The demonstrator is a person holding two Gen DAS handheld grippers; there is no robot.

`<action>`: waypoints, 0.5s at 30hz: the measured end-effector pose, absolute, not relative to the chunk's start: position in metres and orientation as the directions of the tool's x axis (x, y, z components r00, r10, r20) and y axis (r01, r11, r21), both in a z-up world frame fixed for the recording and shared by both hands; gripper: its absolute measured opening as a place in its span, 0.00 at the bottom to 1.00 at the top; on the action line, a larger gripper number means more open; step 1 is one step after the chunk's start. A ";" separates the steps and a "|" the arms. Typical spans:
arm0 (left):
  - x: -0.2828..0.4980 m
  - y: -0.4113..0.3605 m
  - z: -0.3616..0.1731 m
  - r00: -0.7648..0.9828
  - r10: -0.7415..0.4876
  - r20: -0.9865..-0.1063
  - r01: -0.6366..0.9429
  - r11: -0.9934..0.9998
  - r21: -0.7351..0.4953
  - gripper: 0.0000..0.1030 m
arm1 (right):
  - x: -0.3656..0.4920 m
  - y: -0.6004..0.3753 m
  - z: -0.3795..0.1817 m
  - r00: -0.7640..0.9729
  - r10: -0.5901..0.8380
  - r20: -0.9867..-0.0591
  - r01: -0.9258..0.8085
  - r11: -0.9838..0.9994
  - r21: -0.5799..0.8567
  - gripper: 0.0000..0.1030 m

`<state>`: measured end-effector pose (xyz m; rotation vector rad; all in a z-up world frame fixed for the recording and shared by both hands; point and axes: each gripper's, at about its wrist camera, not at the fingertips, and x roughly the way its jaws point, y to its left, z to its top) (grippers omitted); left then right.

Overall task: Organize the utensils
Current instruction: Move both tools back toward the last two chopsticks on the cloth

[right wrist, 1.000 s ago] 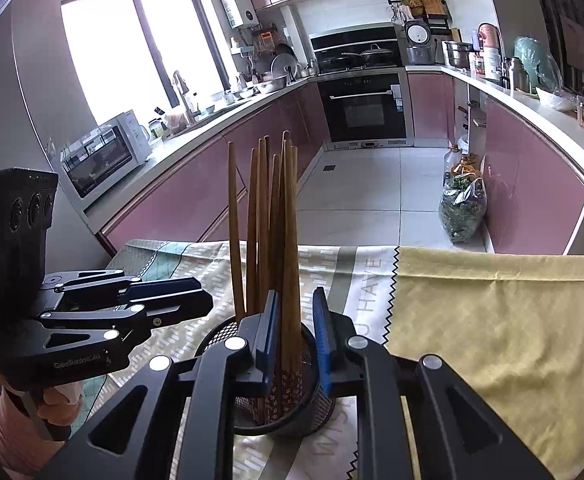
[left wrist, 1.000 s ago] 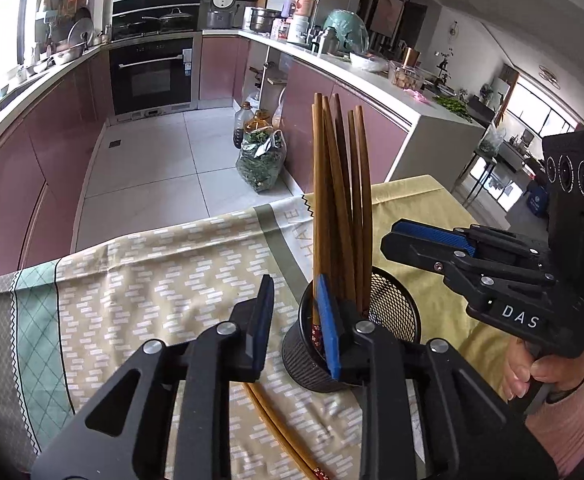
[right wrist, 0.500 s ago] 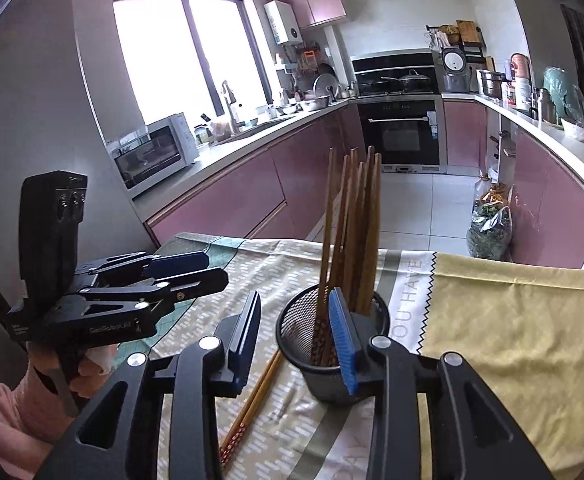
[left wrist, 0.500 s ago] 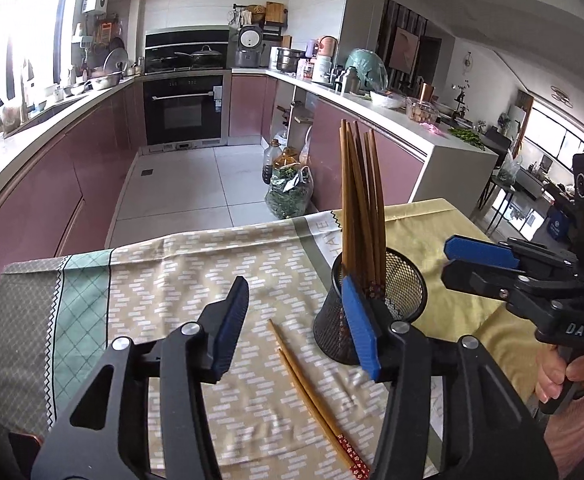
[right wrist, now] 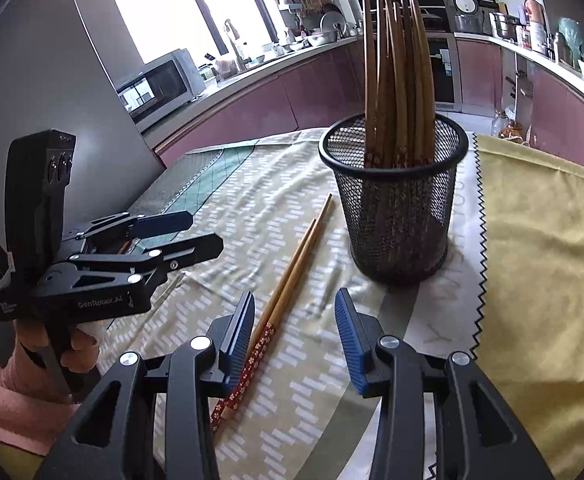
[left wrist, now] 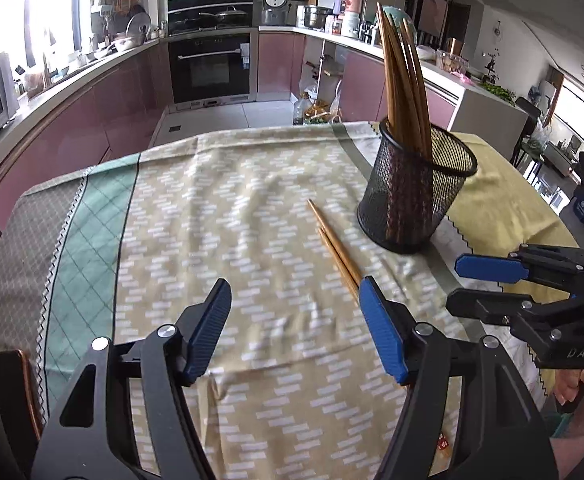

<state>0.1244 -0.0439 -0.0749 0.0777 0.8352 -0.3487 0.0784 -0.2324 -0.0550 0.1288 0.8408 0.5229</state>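
Both grippers have pulled back from the mesh holder point(right wrist: 393, 200) and their jaws have just been opening: the left gripper point(left wrist: 295, 328) stands wide, the right gripper point(right wrist: 295, 336) narrower, neither holding anything. A loose pair of chopsticks point(right wrist: 292, 280) lies on the worktop point(left wrist: 220, 240) at the holder's seven o'clock, between the right jaws, likely the next pickup
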 end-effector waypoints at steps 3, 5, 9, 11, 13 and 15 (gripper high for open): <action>0.118 -0.048 -0.087 0.587 -0.286 -0.757 0.349 0.934 -0.082 0.64 | 0.075 -0.234 -0.063 0.542 0.485 -0.687 -0.370 0.871 0.323 0.40; 0.114 -0.052 -0.094 0.571 -0.296 -0.766 0.360 0.929 -0.090 0.64 | 0.072 -0.234 -0.067 0.541 0.477 -0.693 -0.362 0.876 0.320 0.41; 0.109 -0.065 -0.105 0.547 -0.300 -0.781 0.379 0.921 -0.088 0.64 | 0.070 -0.236 -0.069 0.541 0.478 -0.692 -0.348 0.876 0.333 0.44; 0.108 -0.069 -0.107 0.537 -0.301 -0.788 0.383 0.919 -0.090 0.64 | 0.069 -0.237 -0.070 0.540 0.482 -0.690 -0.347 0.874 0.339 0.44; 0.109 -0.073 -0.109 0.529 -0.302 -0.793 0.387 0.917 -0.092 0.64 | 0.069 -0.238 -0.071 0.539 0.482 -0.691 -0.346 0.875 0.339 0.45; 0.109 -0.077 -0.113 0.519 -0.306 -0.798 0.390 0.916 -0.097 0.64 | 0.070 -0.239 -0.072 0.536 0.484 -0.691 -0.347 0.873 0.343 0.45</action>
